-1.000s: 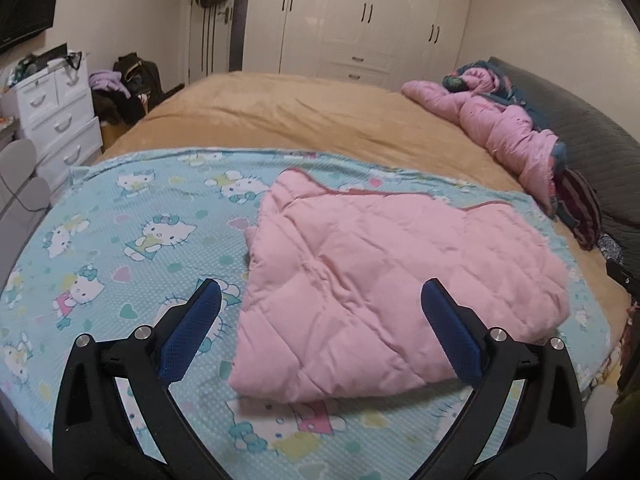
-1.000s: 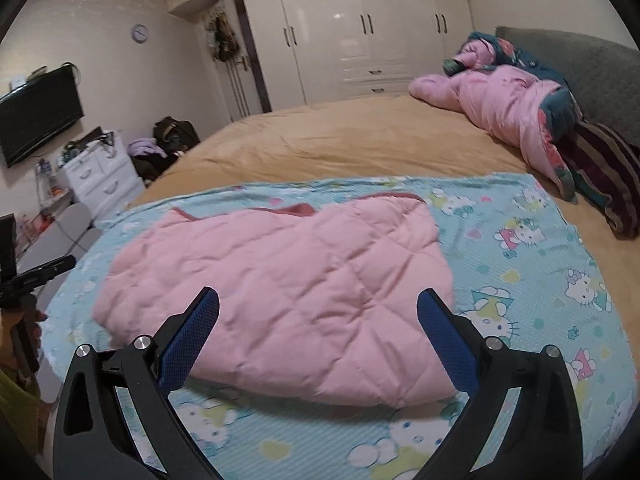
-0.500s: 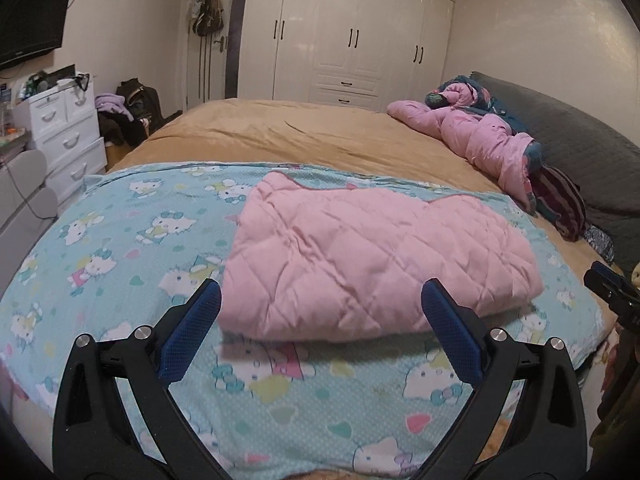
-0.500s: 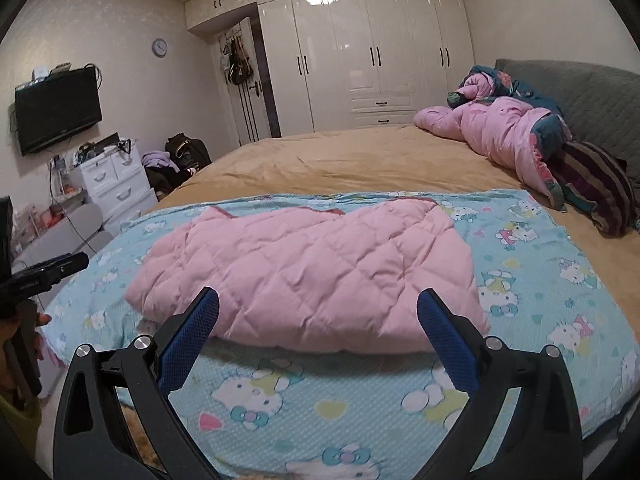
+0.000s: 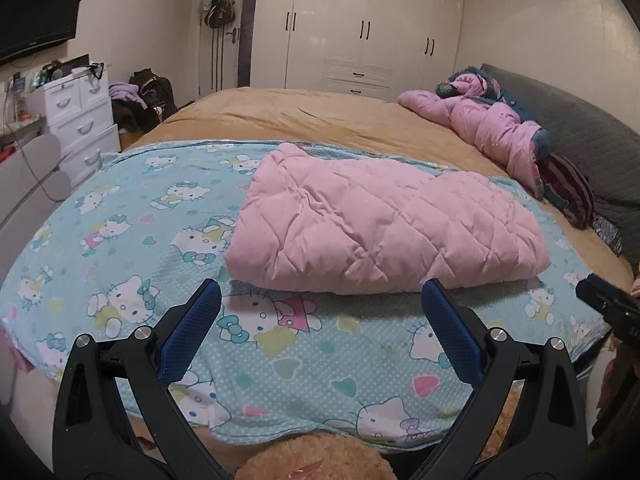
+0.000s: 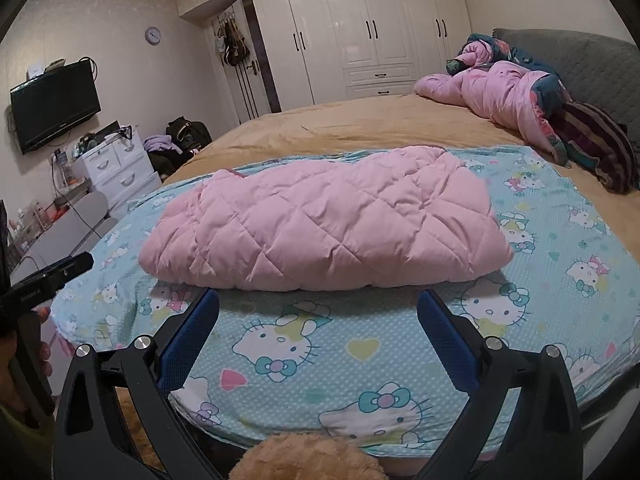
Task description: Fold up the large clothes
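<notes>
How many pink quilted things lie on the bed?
2. A folded pink quilted garment on the cartoon-cat sheet, and a crumpled pink quilt near the grey headboard. More may be hidden.

Quilted matt pink jacket (image 5: pixel 384 232) on printed cotton-like sheet (image 5: pixel 132 240); glossy white wardrobe (image 5: pixel 360 28).

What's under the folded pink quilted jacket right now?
The pink quilted jacket lies on the cartoon-cat printed sheet, spread over the tan bedcover. Anything tucked inside its folds is hidden.
</notes>
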The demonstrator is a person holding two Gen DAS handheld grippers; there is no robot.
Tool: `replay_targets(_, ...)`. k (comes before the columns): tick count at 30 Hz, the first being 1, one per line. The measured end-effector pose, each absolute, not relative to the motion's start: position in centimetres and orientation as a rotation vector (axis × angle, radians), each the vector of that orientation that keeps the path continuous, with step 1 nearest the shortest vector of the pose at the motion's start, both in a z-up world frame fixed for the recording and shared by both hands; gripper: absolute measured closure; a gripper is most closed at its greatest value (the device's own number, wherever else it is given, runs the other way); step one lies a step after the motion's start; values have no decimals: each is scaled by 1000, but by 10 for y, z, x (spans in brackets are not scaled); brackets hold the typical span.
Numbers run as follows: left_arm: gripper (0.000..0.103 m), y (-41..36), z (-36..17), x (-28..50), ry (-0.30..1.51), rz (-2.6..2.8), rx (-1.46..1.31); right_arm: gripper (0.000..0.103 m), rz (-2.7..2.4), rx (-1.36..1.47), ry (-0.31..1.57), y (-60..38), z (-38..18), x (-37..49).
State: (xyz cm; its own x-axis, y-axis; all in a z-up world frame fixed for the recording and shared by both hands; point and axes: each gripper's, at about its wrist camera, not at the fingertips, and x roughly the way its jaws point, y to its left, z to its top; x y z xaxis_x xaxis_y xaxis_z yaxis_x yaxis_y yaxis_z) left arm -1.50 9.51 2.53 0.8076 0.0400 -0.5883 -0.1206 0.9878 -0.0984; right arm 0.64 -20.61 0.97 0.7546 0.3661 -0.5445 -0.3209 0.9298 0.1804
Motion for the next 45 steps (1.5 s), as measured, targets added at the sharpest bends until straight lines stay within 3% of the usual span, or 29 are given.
replay_targets(45,9,88,27,-19,629,102,-119,4,393,82,620,-205,8,0)
